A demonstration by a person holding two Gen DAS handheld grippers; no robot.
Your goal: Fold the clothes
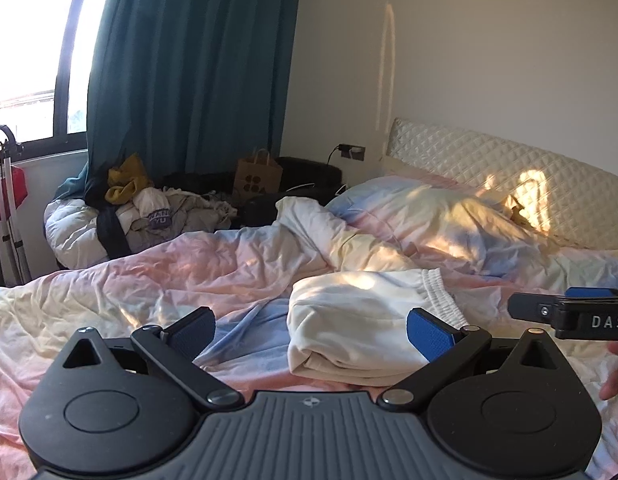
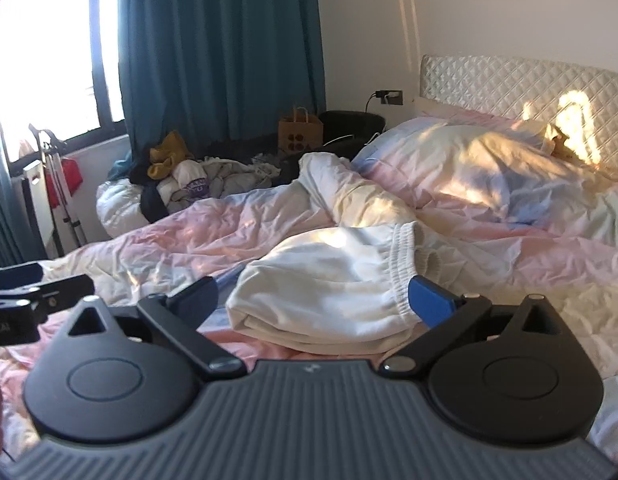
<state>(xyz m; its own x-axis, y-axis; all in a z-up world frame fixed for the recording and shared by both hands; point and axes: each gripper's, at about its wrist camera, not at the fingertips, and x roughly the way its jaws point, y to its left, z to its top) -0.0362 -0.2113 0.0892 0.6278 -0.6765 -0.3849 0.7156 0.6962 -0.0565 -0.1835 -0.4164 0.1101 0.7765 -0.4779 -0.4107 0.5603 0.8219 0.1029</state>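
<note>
A cream-white garment (image 1: pixel 361 316) with a ribbed elastic waistband lies folded on the pastel duvet (image 1: pixel 189 264), lit by a patch of sun. My left gripper (image 1: pixel 311 332) hovers just in front of its near left edge, jaws wide apart, nothing pressed between the blue pads (image 1: pixel 429 336). In the right wrist view the same garment (image 2: pixel 329 280) sits straight ahead. My right gripper (image 2: pixel 313 302) is open wide before it, its right pad (image 2: pixel 427 304) close beside the waistband. Each gripper shows at the edge of the other's view: the right gripper (image 1: pixel 569 312) and the left gripper (image 2: pixel 29 296).
A pile of loose clothes (image 1: pixel 149 208) rests on a white cushion beyond the bed's far left side. A brown paper bag (image 1: pixel 257 176), teal curtain (image 1: pixel 189 60) and window stand behind. Pillows (image 1: pixel 429 212) and a quilted headboard (image 1: pixel 509 168) lie at the right.
</note>
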